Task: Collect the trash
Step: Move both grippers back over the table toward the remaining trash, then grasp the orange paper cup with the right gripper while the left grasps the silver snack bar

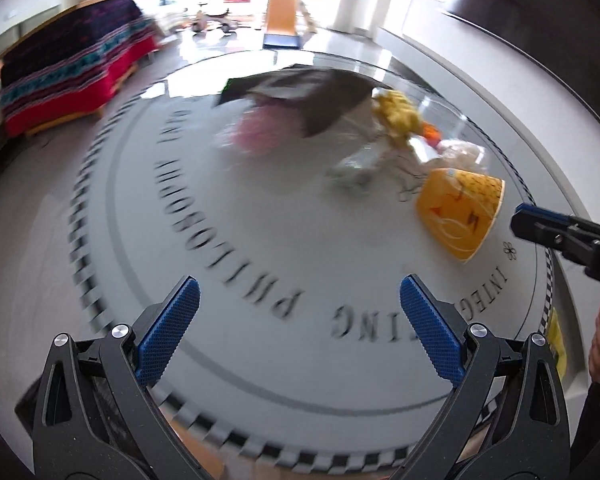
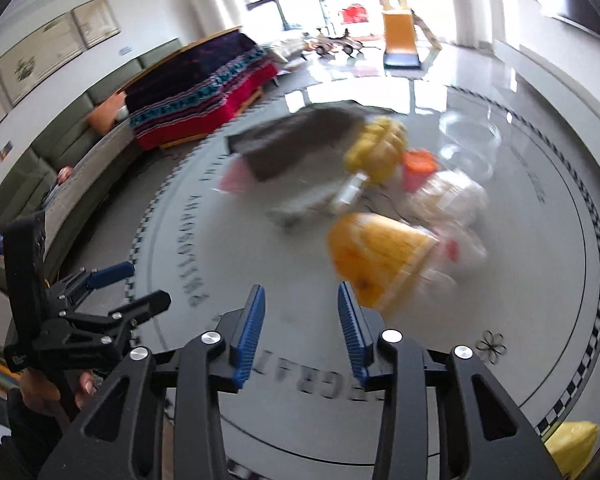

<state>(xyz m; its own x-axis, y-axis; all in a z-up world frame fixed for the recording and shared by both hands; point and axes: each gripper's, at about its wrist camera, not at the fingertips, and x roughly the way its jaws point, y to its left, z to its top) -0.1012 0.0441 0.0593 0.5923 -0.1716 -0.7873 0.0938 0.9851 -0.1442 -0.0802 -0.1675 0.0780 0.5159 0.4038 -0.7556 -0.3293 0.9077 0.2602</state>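
Note:
Trash lies on a round grey table (image 1: 260,240): an orange-yellow paper cup on its side (image 1: 460,212) (image 2: 376,256), a dark bag (image 1: 312,96) (image 2: 296,140), a pink item (image 1: 260,132), crumpled yellow paper (image 1: 396,116) (image 2: 380,148), a clear plastic bag (image 1: 460,152) (image 2: 448,200) and a small orange piece (image 2: 420,162). My left gripper (image 1: 300,320) is open and empty over the table's near part. My right gripper (image 2: 302,320) is open and empty, just short of the cup; it shows at the right of the left wrist view (image 1: 572,240).
A sofa with a red and dark patterned blanket (image 1: 72,68) (image 2: 204,92) stands left of the table. A yellow bag (image 2: 572,444) hangs past the table's near right edge. A small slide (image 2: 400,40) and toys stand at the far windows. The view is motion-blurred.

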